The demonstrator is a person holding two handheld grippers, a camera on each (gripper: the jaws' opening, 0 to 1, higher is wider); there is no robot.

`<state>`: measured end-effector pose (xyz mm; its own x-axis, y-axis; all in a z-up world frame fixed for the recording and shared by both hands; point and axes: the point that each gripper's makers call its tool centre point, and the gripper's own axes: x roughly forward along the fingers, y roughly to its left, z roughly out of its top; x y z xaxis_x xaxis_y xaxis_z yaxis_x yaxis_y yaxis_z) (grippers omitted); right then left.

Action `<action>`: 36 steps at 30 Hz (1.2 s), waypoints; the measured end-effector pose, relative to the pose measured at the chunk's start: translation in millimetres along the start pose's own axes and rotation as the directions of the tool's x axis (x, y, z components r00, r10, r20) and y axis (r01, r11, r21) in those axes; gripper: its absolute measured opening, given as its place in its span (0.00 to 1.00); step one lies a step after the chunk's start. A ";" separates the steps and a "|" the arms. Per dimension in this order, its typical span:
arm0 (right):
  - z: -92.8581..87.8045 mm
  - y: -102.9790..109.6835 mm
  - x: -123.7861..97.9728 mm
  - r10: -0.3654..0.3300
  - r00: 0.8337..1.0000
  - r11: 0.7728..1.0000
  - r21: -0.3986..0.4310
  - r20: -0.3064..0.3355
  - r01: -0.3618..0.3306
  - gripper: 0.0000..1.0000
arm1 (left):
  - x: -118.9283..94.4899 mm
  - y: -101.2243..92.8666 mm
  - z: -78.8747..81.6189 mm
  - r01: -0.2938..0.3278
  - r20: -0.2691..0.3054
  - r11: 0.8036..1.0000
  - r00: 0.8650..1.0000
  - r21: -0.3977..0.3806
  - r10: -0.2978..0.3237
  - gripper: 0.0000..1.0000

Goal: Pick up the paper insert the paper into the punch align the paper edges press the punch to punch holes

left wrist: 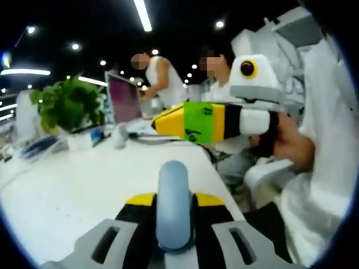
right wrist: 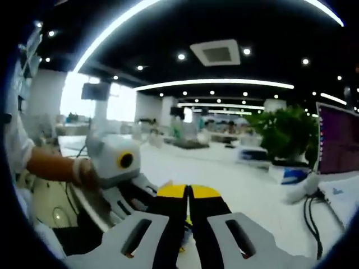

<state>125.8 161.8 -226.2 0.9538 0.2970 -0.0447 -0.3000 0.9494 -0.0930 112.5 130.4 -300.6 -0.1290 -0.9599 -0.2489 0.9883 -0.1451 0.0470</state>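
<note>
In the left gripper view my left gripper (left wrist: 175,197) rises from the bottom, its yellow-tipped jaws closed on a blue-grey rounded piece (left wrist: 174,216) that stands upright between them. I cannot tell what that piece belongs to. My right gripper (left wrist: 157,122), yellow, green and black, comes in from the right in a person's hand (left wrist: 291,143), above the white table (left wrist: 67,190), with its jaws together. In the right gripper view my right gripper (right wrist: 189,191) is shut with nothing in it. The left gripper's body (right wrist: 115,159) sits just left of it, its tips hidden.
A potted plant (left wrist: 67,103) and an open laptop (left wrist: 124,98) stand at the table's far side, with cables (right wrist: 314,216) and a white mouse-like thing (left wrist: 119,134) nearby. Two people (left wrist: 162,78) sit behind the table. The table edge runs down the right.
</note>
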 end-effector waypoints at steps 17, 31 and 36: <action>-29.4 -4.7 15.8 -0.019 0.994 0.999 0.029 -0.108 0.023 0.03 | 0.3 0.7 -1.3 -0.006 -0.003 1.000 1.000 -0.003 0.006 0.26; -56.0 -11.4 2.6 -0.008 0.998 0.957 0.289 -0.070 0.028 0.02 | 1.9 2.7 -2.3 -0.011 -0.006 1.000 1.000 -0.008 0.011 0.26; -54.4 -10.9 4.7 -0.009 0.997 0.964 0.264 -0.075 0.029 0.03 | 2.3 3.3 -2.4 -0.012 -0.006 1.000 1.000 -0.011 0.012 0.26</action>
<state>132.8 147.3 -279.6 0.9528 0.2795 -0.1182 -0.2577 0.9509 0.1714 115.7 128.3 -303.4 -0.1170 -0.9601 -0.2539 0.9906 -0.1311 0.0393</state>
